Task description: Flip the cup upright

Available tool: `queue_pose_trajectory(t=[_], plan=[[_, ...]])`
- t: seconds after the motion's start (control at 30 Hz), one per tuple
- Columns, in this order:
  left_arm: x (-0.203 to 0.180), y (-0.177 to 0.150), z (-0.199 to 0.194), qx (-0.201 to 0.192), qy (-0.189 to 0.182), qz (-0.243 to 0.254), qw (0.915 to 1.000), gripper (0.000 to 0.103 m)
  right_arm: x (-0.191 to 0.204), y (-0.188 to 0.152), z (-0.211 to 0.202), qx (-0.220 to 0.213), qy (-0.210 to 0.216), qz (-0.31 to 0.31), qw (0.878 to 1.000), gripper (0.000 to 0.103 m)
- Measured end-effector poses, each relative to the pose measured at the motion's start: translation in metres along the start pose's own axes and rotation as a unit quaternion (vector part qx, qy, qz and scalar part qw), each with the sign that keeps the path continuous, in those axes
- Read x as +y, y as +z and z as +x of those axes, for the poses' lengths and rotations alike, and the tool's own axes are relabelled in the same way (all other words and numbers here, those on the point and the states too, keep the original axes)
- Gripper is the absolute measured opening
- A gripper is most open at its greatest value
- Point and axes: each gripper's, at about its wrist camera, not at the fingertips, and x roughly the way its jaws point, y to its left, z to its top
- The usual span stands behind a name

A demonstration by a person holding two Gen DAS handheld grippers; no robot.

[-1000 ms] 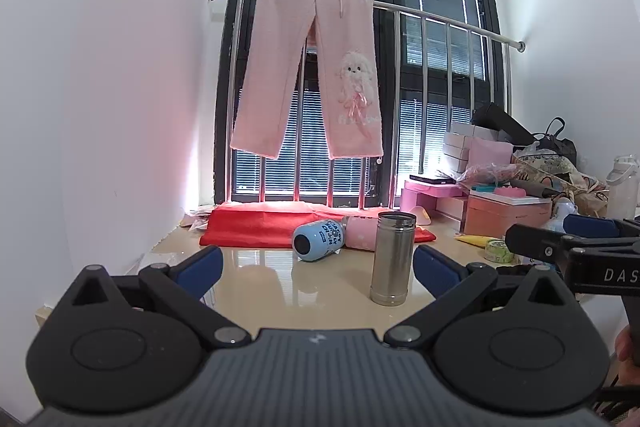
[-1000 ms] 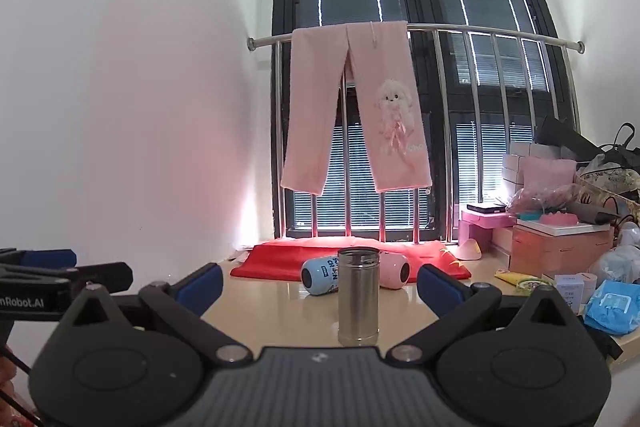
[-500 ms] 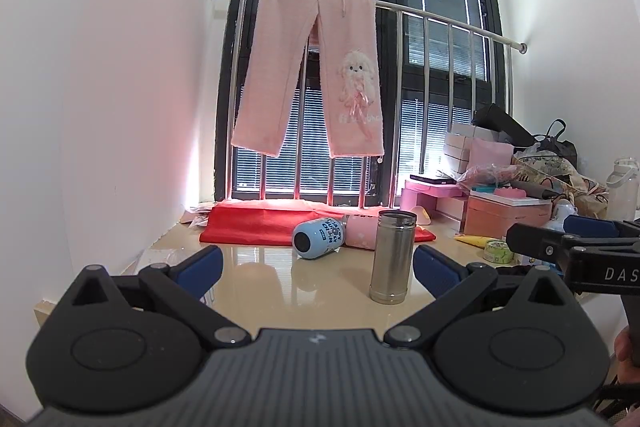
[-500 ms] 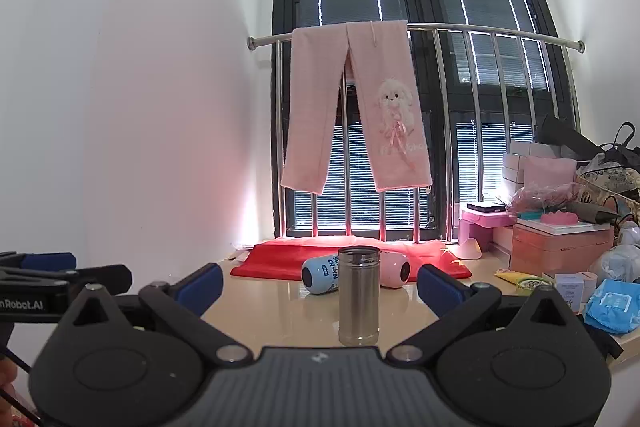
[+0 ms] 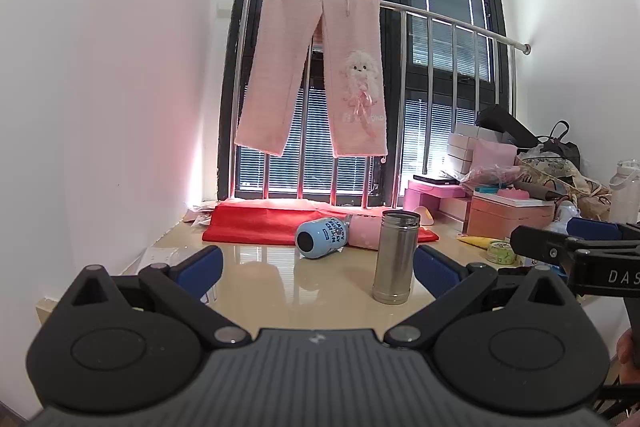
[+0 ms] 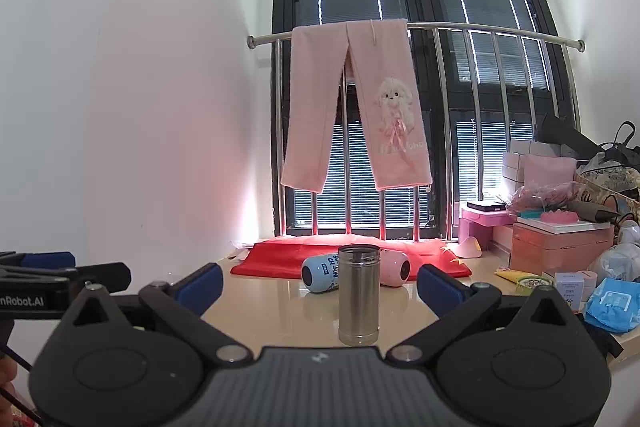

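Both grippers hang above the near edge of the beige table (image 5: 264, 291) with their blue-padded fingers spread wide and nothing between them. Seen from its own camera, the left gripper (image 5: 316, 263) frames bare tabletop, with its left fingertip (image 5: 200, 265) low at the left and its right fingertip (image 5: 434, 267) just right of the steel cup (image 5: 394, 257); neither touches anything. That cup stands upright on its base, open mouth at the top, on the glossy surface in front of the window. Behind it and to its left lies a blue bottle (image 5: 322, 238) on its side, its dark round end toward the camera, and a pink bottle (image 5: 364, 231) also on its side runs off behind the cup, both at the front edge of a red cloth (image 5: 256, 225). Pink trousers (image 5: 316, 67) hang over the steel rail above. At the far right of this view the right gripper (image 5: 576, 241) reaches in from the side, clear of the cup, with a heap of pink boxes (image 5: 508, 215) and bags behind it. From the right wrist camera, the left gripper (image 6: 68, 273) shows at the left edge, while the right gripper (image 6: 320, 281) is wide open with the steel cup (image 6: 359, 294) standing centred in the gap, well apart from either finger.
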Motion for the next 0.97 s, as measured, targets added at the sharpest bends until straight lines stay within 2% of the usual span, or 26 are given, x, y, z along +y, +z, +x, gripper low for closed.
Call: queue_pose_trajectory(t=[0.97], plan=[[0.0028,0.0007,0.0006,0.004,0.005,0.000,1.0000,0.103,0.0003,0.0006,0.0009,0.000,0.002,0.000,1.000,0.103]])
